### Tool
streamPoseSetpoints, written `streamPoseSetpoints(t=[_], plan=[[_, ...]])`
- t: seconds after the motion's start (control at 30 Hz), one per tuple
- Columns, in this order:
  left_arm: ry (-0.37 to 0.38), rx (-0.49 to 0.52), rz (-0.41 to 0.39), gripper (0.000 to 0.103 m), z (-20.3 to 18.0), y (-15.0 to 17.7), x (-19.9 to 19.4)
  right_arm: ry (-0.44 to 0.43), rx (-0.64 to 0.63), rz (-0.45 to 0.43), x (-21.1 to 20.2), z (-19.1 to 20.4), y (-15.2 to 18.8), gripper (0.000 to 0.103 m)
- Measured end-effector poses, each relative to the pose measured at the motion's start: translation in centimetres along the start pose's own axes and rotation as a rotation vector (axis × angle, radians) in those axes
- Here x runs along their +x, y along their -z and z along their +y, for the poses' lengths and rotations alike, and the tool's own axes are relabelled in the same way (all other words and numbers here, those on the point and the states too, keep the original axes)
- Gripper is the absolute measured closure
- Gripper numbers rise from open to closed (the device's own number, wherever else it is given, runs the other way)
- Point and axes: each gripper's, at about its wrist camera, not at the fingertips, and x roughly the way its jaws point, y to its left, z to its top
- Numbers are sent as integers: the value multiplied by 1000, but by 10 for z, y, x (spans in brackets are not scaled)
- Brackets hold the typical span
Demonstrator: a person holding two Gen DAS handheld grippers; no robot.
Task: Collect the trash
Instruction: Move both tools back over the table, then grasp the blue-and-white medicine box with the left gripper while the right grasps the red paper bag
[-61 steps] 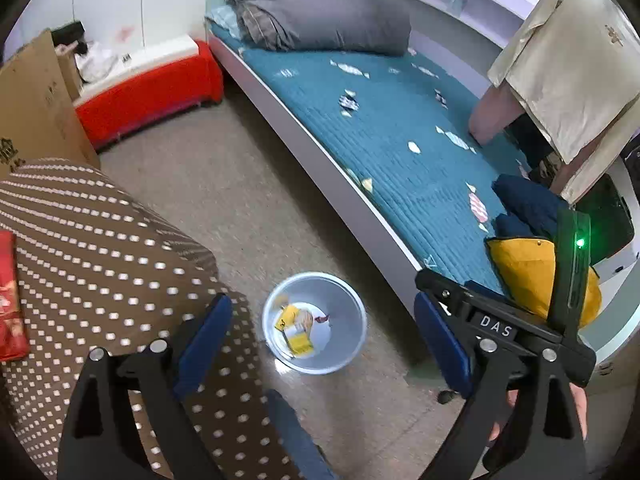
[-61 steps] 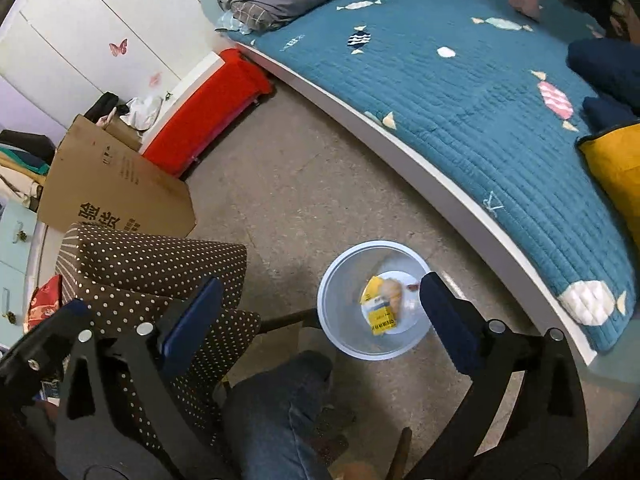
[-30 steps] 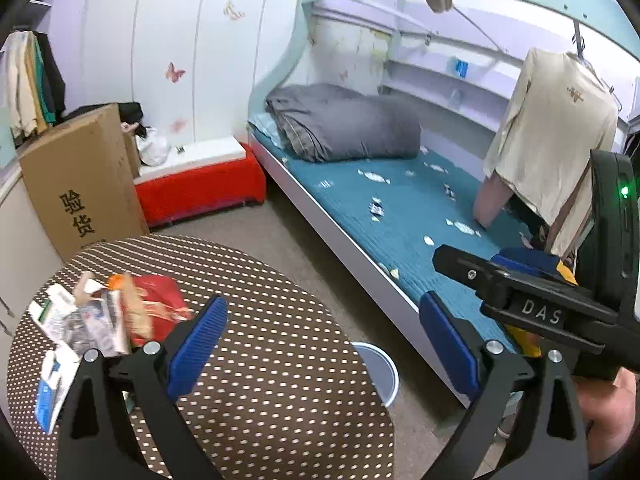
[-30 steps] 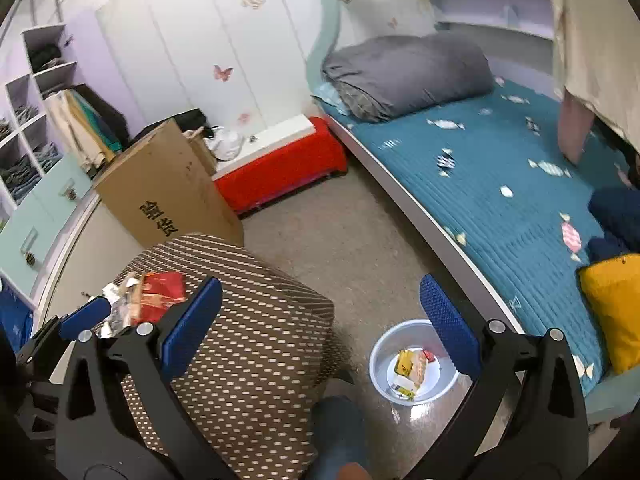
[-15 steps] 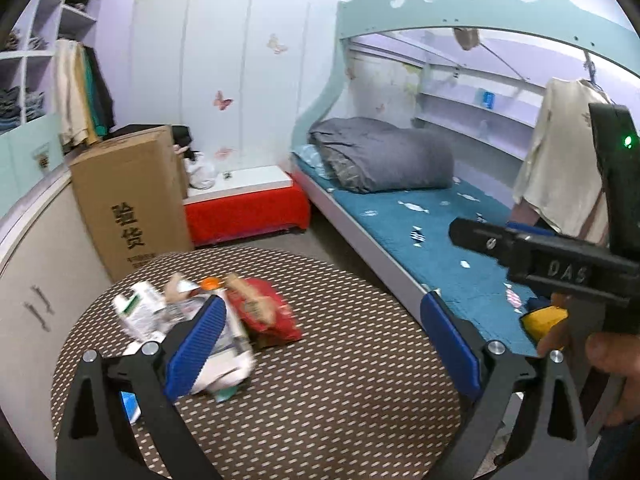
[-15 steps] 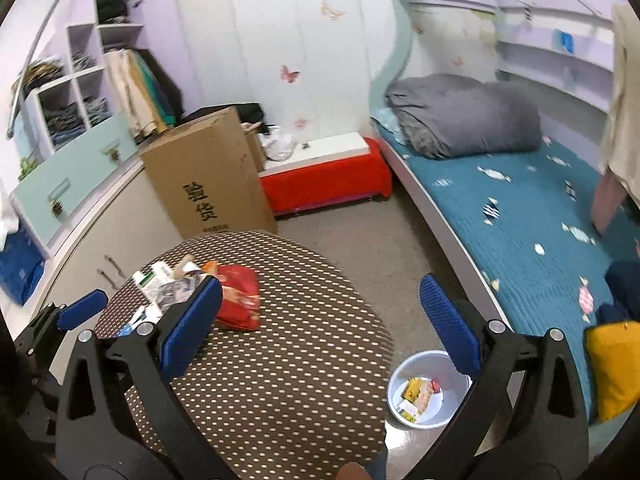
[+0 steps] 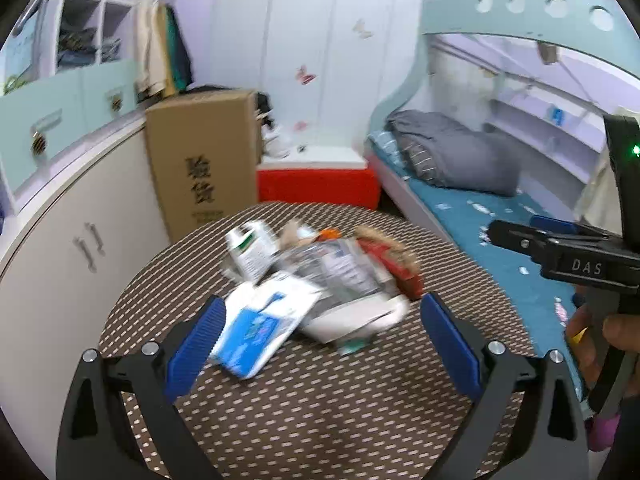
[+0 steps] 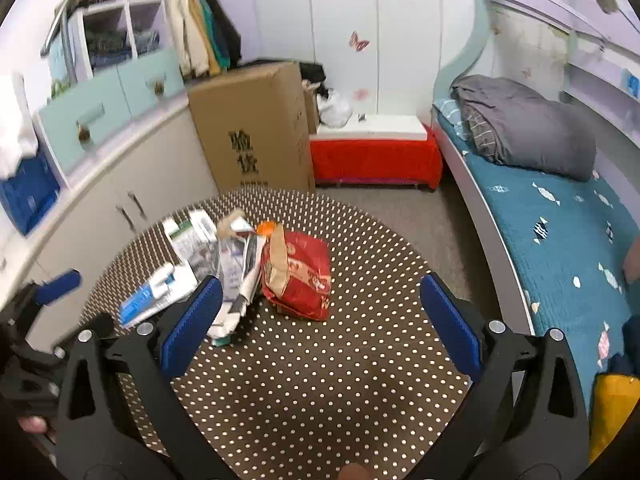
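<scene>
Both claws hover over the round polka-dot table with their jaws spread wide and nothing between them. The left gripper faces a blurred heap of trash at the table's middle. The right gripper sits near the red snack bag, which lies just beside the white wrappers on the table's left half.

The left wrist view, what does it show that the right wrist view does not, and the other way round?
Only the left wrist view shows the right tongs from outside, with a lit green lamp. Only the right wrist view shows the yellow cushion and the blue crate. Both show the dotted round table, the pile of wrappers, the red snack bag and the cardboard box.
</scene>
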Motion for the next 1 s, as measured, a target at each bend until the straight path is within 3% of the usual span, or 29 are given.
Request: streamPoseSetpoints(t=[0.3,0.57,0.8,0.83,0.9,0.97,1.0], plan=[[-25,-34,113,7,52,28,34,29,-18,103,51,-4,22,6],[-44,101,182,7,51,30,74,39,-64,164,94,-8,32,6],[-32,193,233,8,51,30,99,-9,-149,177,127,6,30,6],[-23,201,232,10,50,30,101,-17,-157,171,129,8,29,6],[9,204,254,46,49,29,107,-27,-176,153,133,13,27,7],[18,193,267,54,50,29,111,-46,-174,137,135,14,25,21],[15,193,265,55,50,30,112,-51,-171,134,136,15,24,40]])
